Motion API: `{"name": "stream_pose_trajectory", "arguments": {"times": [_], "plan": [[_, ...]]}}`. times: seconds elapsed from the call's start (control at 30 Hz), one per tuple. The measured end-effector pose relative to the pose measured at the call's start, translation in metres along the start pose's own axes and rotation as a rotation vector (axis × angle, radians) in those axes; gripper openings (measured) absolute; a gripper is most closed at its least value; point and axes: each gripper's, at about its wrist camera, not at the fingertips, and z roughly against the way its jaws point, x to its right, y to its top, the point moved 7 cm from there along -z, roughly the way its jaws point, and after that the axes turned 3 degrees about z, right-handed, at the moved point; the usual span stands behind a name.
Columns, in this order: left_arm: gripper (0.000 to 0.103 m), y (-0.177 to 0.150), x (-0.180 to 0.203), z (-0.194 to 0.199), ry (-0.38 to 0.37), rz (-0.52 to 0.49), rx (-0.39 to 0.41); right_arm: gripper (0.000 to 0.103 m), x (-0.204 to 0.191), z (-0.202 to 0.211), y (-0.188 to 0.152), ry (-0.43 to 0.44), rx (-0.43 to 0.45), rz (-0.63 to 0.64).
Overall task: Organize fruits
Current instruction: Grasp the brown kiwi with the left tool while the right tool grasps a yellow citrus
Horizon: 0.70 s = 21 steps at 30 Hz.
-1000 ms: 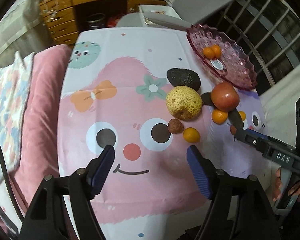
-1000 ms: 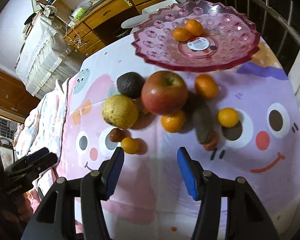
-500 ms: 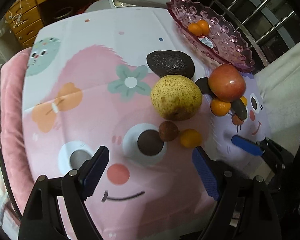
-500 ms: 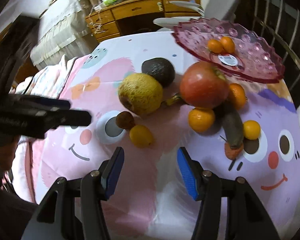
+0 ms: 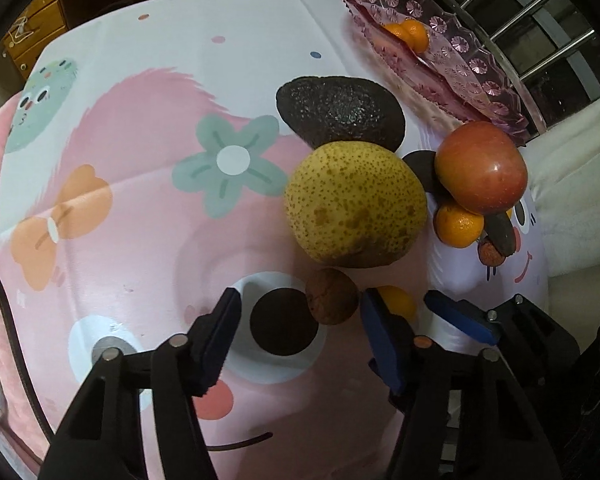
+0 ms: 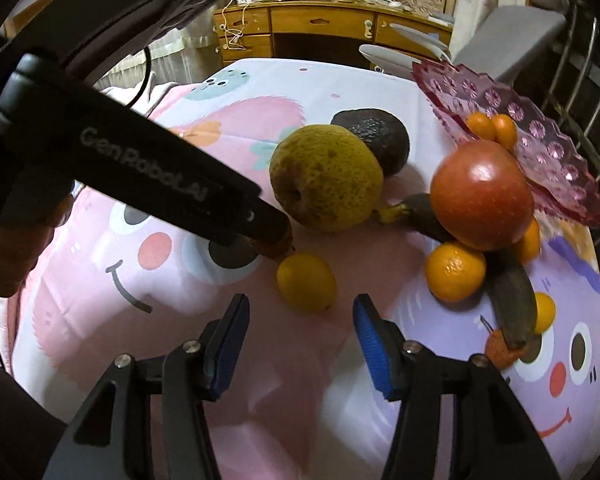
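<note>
On the cartoon tablecloth lie a yellow pear (image 5: pixel 356 204) (image 6: pixel 326 176), a dark avocado (image 5: pixel 340 112) (image 6: pixel 374 136), a red apple (image 5: pixel 480 168) (image 6: pixel 482 194), several small oranges (image 6: pixel 306 282) (image 5: pixel 458 226) and a small brown fruit (image 5: pixel 332 296). My left gripper (image 5: pixel 300 320) is open, its tips on either side of the brown fruit. My right gripper (image 6: pixel 300 328) is open just short of a small orange. A pink glass plate (image 5: pixel 460 64) (image 6: pixel 548 148) holds two small oranges.
A dark overripe banana (image 6: pixel 512 292) lies under the apple. The left gripper's body (image 6: pixel 140 168) crosses the right wrist view from the left. A wooden desk (image 6: pixel 320 24) and metal railing (image 5: pixel 540 20) stand beyond the table.
Both grippers have moved forward and down toward the fruit. The left now straddles the brown fruit; the right has closed in on the small orange. Both stay open.
</note>
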Motion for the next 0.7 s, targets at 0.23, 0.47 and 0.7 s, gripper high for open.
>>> {"name": "stream_pose_trajectory", "arguments": {"times": [0.23, 0.47, 0.7], "plan": [[0.049, 0.002, 0.007, -0.010, -0.042, 0.024, -0.014, 0.040, 0.002, -0.008, -0.001, 0.010, 0.003, -0.010], [0.034, 0.001, 0.013, -0.013, -0.092, 0.057, -0.016, 0.032, 0.003, -0.014, 0.000, 0.013, 0.011, -0.020], [0.028, 0.001, 0.017, -0.013, -0.095, 0.083, -0.017, 0.030, 0.005, -0.012, 0.000, 0.037, 0.013, -0.036]]}}
